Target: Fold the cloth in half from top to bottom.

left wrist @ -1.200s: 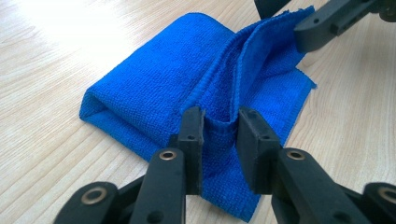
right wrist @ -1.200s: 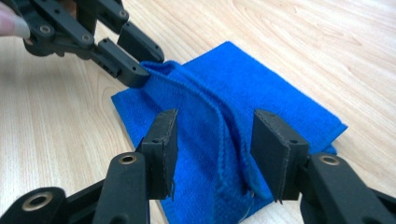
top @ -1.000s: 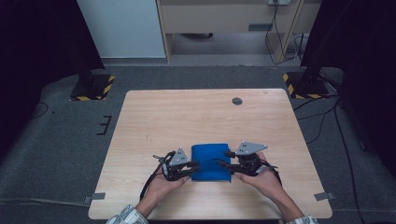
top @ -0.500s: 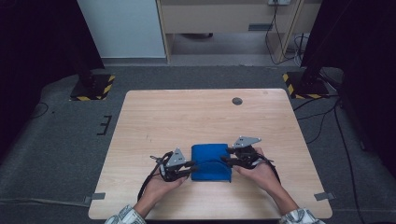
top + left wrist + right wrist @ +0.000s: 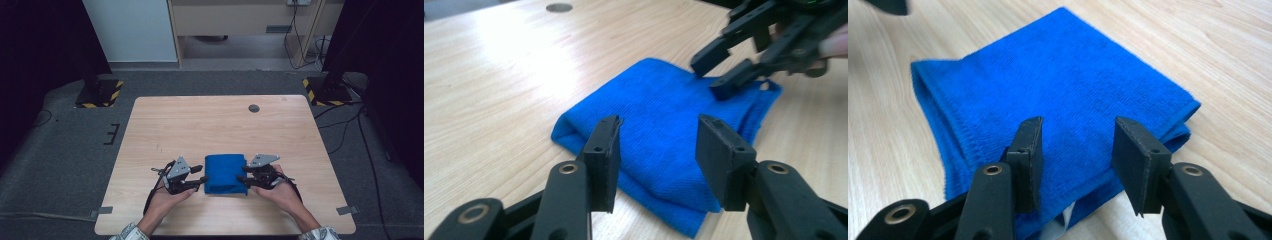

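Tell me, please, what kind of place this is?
Probably a lab or recording room, not a home. A bare wooden table stands on grey carpet, stand bases wear yellow-black hazard tape, and cables run over the floor.

You are working in what looks like a lab or recording studio rather than a home. The pale wooden surface [image 5: 220,125] stands alone at the centre of the frame on grey carpet [image 5: 65,150], with strips of tape [image 5: 100,212] fixing its feet at the lower corners. At the upper left and upper right, black stands rest on bases edged with yellow-and-black hazard tape [image 5: 320,95]. Dark curtains [image 5: 40,50] close off both sides. Cables [image 5: 350,125] trail across the floor at right, and a beige cabinet [image 5: 240,20] lines the top edge.
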{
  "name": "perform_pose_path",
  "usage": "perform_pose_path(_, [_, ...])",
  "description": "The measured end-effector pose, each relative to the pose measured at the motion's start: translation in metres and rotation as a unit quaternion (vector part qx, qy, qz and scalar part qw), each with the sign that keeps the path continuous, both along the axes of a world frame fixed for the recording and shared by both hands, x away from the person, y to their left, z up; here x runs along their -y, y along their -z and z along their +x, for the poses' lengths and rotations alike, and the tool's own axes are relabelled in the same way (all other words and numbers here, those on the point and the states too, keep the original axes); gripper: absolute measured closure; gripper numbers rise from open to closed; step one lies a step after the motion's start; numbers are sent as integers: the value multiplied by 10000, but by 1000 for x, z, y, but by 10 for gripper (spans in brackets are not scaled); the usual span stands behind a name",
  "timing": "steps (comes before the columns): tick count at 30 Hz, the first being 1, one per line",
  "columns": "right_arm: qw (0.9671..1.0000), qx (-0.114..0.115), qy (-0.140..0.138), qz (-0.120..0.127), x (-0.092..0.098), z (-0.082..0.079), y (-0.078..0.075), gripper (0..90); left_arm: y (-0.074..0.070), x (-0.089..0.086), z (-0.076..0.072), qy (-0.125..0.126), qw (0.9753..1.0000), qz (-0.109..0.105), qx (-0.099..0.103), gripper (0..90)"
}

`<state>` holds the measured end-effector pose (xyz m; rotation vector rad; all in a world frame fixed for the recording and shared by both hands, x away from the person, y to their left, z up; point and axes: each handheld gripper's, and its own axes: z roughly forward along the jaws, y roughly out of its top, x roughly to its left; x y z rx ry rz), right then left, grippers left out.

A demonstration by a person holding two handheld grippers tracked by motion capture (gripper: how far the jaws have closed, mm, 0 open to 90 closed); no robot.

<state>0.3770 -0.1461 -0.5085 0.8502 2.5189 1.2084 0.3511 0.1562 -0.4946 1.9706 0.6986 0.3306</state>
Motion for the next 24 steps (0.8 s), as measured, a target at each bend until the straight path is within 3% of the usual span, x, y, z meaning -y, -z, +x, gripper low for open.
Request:
perform_pose_path(3, [9999, 47, -96, -108, -2, -7, 0, 545, 4, 2, 4, -1, 10000, 25, -47, 505])
perform_pose_path(6, [9997, 88, -166, -169, -2, -13, 1, 524, 9, 9, 4, 93, 9997, 228, -71, 490])
perform_pose_path(9, [9991, 118, -202, -344, -3, -17, 4, 473, 12, 16, 2, 142, 9987, 493, 55, 463])
perform_pose_path(12, [9991, 130, -197, -356, -4, -19, 5, 402, 18, 18, 3, 176, 9974, 692, -12, 430])
perform_pose_path(14, [9987, 209, -180, -424, -5, -21, 7, 346, 22, 19, 3, 180, 9959, 890, -36, 410])
perform_pose_path(17, [9980, 231, -168, -559, -7, -22, 10, 268, 23, 17, 2, 187, 9946, 1022, -42, 380])
perform_pose_path(20, [9979, 228, -167, -580, -10, -23, 13, 205, 26, 14, 2, 189, 9914, 1291, -63, 372])
perform_pose_path(24, [9983, 270, -181, -475, -12, -22, 11, 141, 24, 12, 3, 143, 9927, 1198, -84, 341])
